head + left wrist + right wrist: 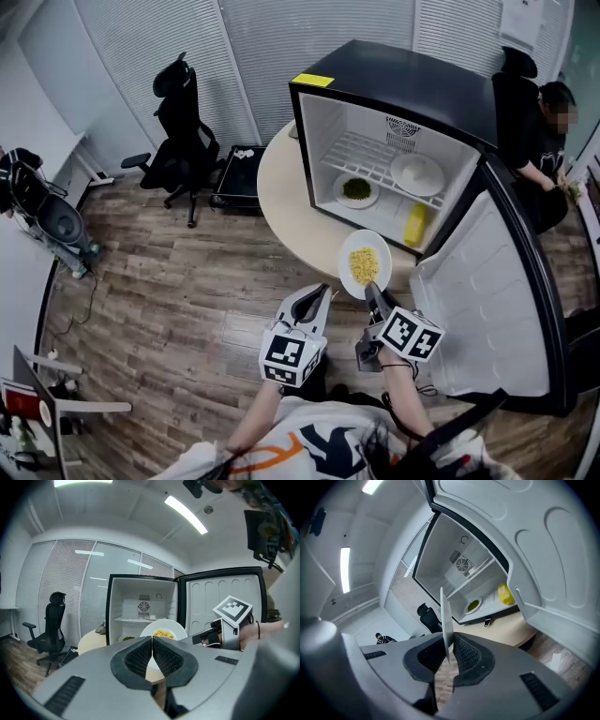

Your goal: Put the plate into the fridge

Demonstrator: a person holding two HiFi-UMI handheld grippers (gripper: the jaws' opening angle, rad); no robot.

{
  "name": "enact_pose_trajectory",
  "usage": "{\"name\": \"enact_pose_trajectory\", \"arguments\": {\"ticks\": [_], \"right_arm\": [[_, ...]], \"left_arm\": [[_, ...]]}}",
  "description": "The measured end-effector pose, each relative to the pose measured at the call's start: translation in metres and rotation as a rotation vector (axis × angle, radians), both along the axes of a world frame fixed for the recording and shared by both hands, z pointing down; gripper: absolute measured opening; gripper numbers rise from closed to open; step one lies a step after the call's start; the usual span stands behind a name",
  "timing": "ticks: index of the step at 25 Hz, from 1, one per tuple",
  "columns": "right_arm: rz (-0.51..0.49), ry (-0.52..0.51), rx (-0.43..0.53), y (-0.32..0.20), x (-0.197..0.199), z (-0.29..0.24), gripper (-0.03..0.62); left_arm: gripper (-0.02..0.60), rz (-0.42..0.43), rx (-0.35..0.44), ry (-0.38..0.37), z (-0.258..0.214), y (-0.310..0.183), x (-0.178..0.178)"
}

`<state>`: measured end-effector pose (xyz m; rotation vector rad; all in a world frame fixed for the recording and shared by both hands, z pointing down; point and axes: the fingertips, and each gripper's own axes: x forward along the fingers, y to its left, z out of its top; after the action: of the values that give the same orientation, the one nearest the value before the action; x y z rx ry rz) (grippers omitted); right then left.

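Two grippers: a person holds them side by side, both aimed at the open fridge.
Left gripper [322, 292]: its grey ribbed jaws are pressed together with nothing between them, so it carries nothing.
Right gripper [372, 287]: its jaws pinch the near rim of the round white plate of yellow food [365, 264].
Plate position: in the air just in front of the fridge opening, over the near edge of the round beige table [279, 187], not yet inside.
Step in hand: carrying the plate to the fridge. The task looks more than half done, with only the placing left.
Next move: probably push the plate forward and level onto a free patch, then part the jaws. The rim must clear the door frame.
Black mini fridge with white interior [403, 80]: stands on the table with its door [487, 300] swung wide to the right.
Lower level: a white plate of green food [356, 190] at left and a yellow item [415, 225] at right, with a gap between them.
White wire shelf [361, 155]: holds an empty-looking white plate [417, 174].
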<state>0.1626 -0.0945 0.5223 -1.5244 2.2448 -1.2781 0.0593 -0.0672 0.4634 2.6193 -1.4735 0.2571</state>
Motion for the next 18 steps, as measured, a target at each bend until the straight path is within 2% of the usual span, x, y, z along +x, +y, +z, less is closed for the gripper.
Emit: {"name": "enact_pose_trajectory", "arguments": {"ticks": [18], "right_arm": [[0.194, -0.029, 0.017, -0.103, -0.014, -0.023, 0.043]], "left_arm": [[0.014, 0.166, -0.001, 0.012, -0.006, -0.121, -0.025]]}}
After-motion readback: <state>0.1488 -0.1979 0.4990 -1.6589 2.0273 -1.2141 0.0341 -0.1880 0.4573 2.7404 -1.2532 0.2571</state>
